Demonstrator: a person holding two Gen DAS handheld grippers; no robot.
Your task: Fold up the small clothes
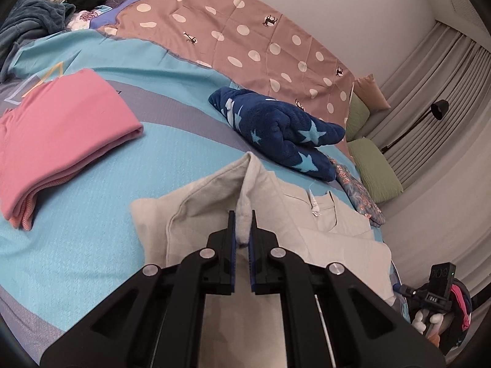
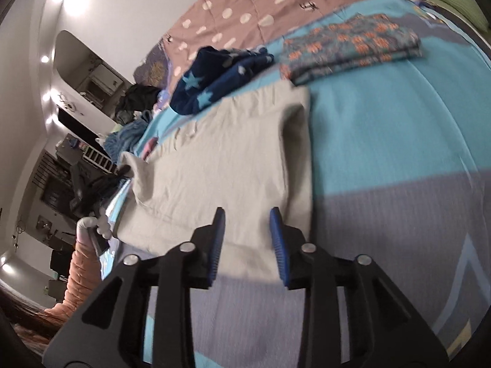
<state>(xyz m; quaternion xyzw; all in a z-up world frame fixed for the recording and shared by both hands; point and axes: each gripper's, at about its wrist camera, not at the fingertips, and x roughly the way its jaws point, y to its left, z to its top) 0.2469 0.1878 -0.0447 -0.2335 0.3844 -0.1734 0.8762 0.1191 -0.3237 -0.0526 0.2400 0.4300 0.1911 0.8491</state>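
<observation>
A cream garment [image 1: 199, 202] lies partly folded on the bed, its neck label showing. My left gripper [image 1: 243, 214] is shut on a raised fold of this garment, and the cloth is pinched between the blue pads. In the right wrist view the same cream garment [image 2: 221, 153] stretches away flat. My right gripper [image 2: 247, 214] is open just above its near edge, and the pads do not press on the cloth.
A folded pink garment [image 1: 61, 128] lies at the left and a navy star fleece [image 1: 276, 122] lies behind the cream one. A folded floral piece [image 2: 353, 49] lies at the back right. Green pillows [image 1: 374, 165], a dotted brown sheet [image 1: 245, 30] and a clothes heap [image 1: 30, 21] border the blue bedspread [image 1: 92, 245].
</observation>
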